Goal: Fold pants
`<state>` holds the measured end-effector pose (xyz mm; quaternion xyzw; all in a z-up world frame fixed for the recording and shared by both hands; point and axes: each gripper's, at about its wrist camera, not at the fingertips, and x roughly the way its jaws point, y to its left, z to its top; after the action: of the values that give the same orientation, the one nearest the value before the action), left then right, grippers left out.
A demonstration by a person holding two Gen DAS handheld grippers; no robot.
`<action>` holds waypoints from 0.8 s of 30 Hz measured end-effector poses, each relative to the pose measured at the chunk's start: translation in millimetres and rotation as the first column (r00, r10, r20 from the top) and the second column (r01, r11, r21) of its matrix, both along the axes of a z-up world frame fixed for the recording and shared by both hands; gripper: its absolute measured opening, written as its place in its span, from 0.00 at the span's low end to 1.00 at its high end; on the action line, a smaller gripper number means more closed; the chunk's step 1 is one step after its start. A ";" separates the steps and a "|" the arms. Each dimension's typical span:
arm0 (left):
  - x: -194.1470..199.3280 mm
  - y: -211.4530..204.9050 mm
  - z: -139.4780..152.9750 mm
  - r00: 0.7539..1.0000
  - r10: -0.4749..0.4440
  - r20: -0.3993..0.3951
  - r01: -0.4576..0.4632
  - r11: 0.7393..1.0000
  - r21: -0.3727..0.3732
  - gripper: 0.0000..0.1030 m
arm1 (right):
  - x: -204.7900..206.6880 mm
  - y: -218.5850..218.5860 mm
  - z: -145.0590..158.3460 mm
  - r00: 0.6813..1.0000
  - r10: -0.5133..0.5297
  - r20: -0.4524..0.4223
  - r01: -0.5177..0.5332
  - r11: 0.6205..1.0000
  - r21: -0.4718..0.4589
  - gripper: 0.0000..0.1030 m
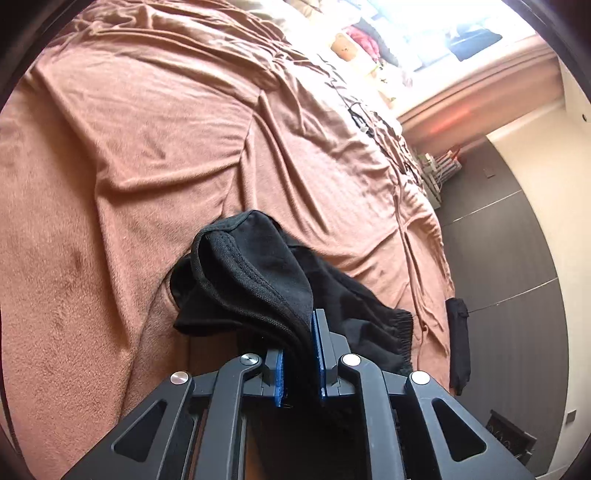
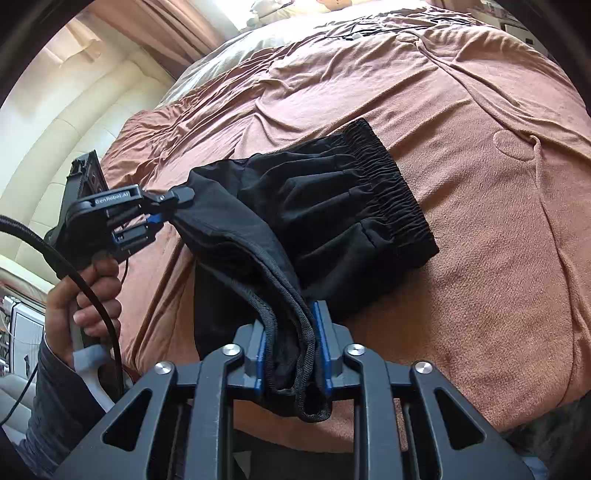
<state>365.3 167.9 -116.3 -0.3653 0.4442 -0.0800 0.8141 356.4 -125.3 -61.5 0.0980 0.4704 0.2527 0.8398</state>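
Each view looks forward and steeply down along its own hand-held gripper, close above the brown-covered bed (image 1: 147,155). The left wrist view faces across the bed toward a bright window (image 1: 424,33). Both views share the black pants (image 2: 332,206) and surrounding cover.

Setting, as we read it: a home bedroom. We note a bed (image 1: 147,147) under a rumpled brown blanket (image 2: 480,221), curtains (image 2: 177,33) at a bright window (image 1: 443,33) (overexposed), and dark floor (image 1: 498,240).
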 end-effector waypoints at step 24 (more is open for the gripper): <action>85.7 -111.2 46.1 0.971 -0.238 0.023 0.233 0.963 0.134 0.14 | -27.3 -62.3 -6.5 0.999 -0.036 0.040 0.031 0.991 0.132 0.06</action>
<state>451.0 56.7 -70.2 -0.2545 0.4726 -0.1542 0.8295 329.1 -187.6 -67.9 0.1556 0.4331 0.2709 0.8455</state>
